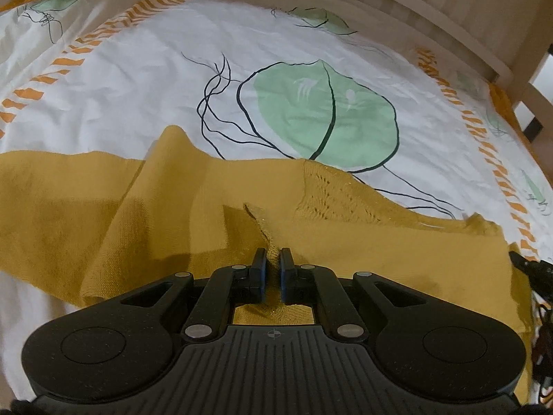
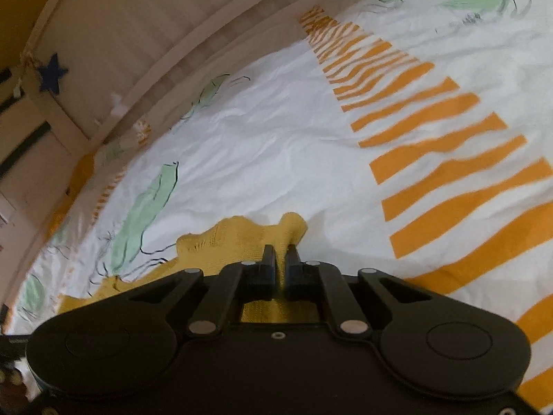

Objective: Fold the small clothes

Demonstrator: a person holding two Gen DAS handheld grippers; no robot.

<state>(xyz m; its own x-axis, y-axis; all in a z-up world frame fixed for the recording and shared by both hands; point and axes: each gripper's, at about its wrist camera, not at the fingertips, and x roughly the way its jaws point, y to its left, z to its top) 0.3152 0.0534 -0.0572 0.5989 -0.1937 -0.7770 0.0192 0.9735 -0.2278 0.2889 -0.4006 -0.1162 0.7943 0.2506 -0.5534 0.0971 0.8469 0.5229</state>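
A mustard-yellow knit garment (image 1: 145, 207) lies spread on a white printed bedsheet (image 1: 138, 79). It has a lacy openwork patch (image 1: 331, 193) to the right. My left gripper (image 1: 272, 256) is shut on a raised fold of the yellow knit near its front edge. In the right wrist view my right gripper (image 2: 280, 254) is shut on another edge of the same garment (image 2: 238, 238), which bunches up just ahead of the fingers. The rest of the garment is hidden under the gripper body there.
The sheet carries green leaf prints (image 1: 321, 114) and orange stripe bands (image 2: 449, 159). A pale wooden bed rail (image 1: 432, 10) runs along the far side. A blue star (image 2: 52, 72) hangs on the rail. The other gripper's tip (image 1: 525, 263) shows at the right edge.
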